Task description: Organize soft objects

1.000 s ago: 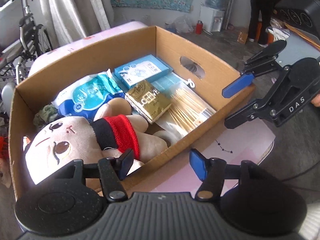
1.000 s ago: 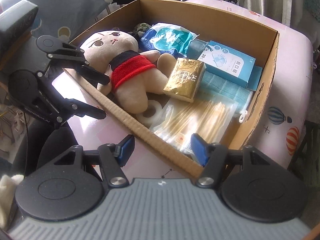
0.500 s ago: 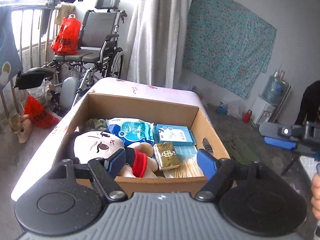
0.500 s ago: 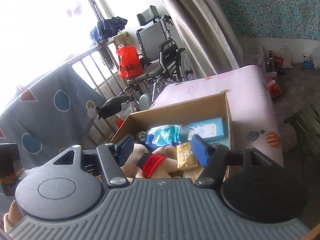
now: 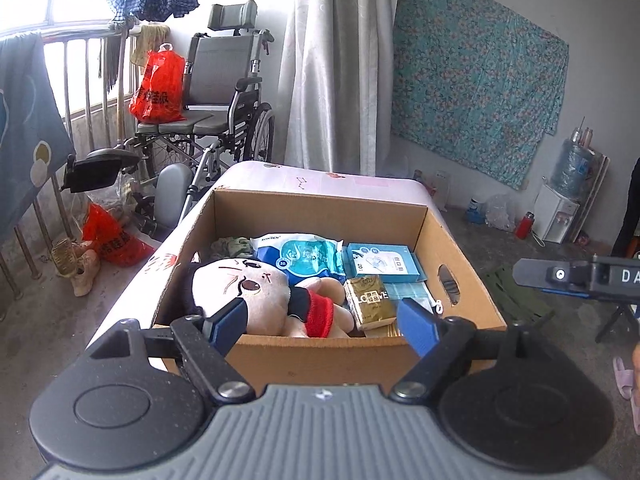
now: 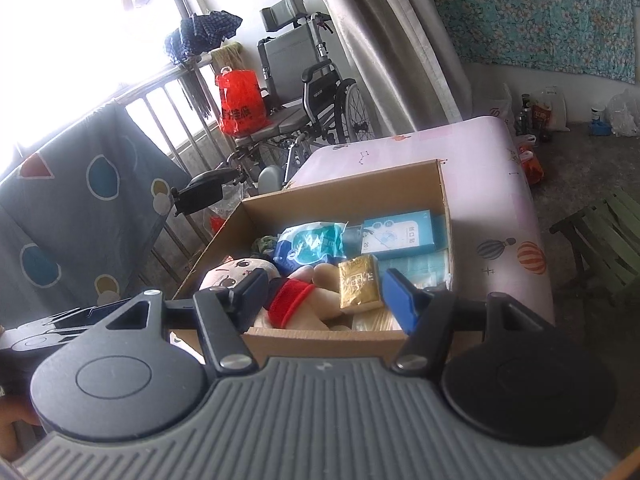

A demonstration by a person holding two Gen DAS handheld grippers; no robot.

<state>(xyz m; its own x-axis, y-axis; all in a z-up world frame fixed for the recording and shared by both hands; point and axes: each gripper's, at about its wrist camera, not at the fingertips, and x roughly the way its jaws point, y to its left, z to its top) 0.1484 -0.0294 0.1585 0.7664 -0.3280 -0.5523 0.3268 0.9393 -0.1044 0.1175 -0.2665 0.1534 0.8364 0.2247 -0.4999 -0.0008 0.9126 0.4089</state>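
Lying inside the open brown cardboard box (image 5: 328,354), against its near-left wall, the beige plush doll with a red waistband (image 5: 264,302) stretches lengthwise across the box, head leftward. Both grippers hover before the box's near wall, jaws apart and empty; the left gripper (image 5: 320,320), whose jaws have just been opening, sits nearer the doll's head than the right gripper (image 6: 322,294).

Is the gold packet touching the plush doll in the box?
Touching. In the right wrist view the gold packet rests against the plush doll, its left edge lying on the doll's raised limb with no gap showing.
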